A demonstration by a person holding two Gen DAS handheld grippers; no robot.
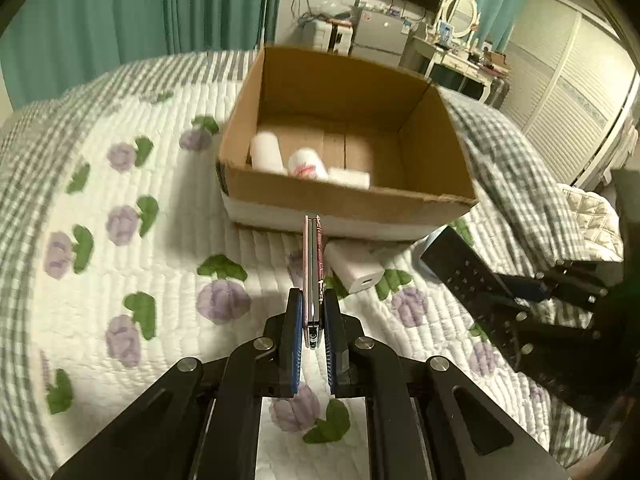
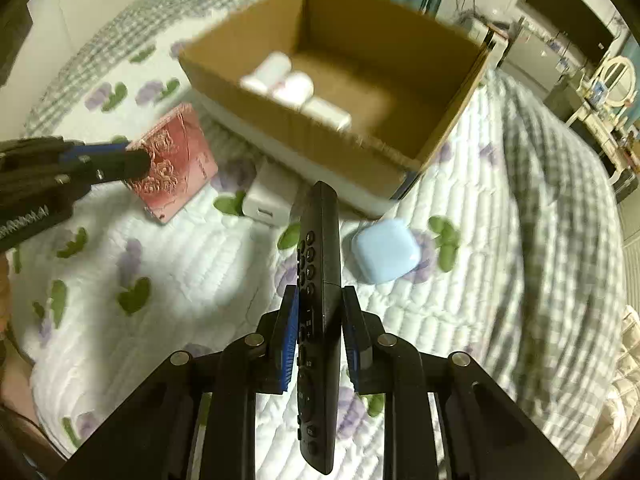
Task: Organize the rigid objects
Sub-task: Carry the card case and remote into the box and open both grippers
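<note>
An open cardboard box (image 1: pixel 436 136) (image 2: pixel 256 108) stands on the floral quilt and holds white cylinders (image 1: pixel 266 152) (image 2: pixel 294 86) and a white block. My left gripper (image 1: pixel 313 304) is shut on a thin pink phone-like case (image 1: pixel 312 264), held edge-on above the quilt in front of the box; in the right wrist view the case (image 2: pixel 176 160) shows its embossed pink face, with the left gripper (image 2: pixel 136 164) on it. My right gripper (image 2: pixel 320 300) is shut on a black remote control (image 2: pixel 320 248), which also shows in the left wrist view (image 1: pixel 472 276).
A white power adapter (image 1: pixel 356 268) (image 2: pixel 268 200) lies on the quilt just before the box. A light blue square case (image 2: pixel 386 250) lies right of the remote. A grey checked blanket (image 2: pixel 540 200) is heaped on the right. Furniture stands beyond the bed.
</note>
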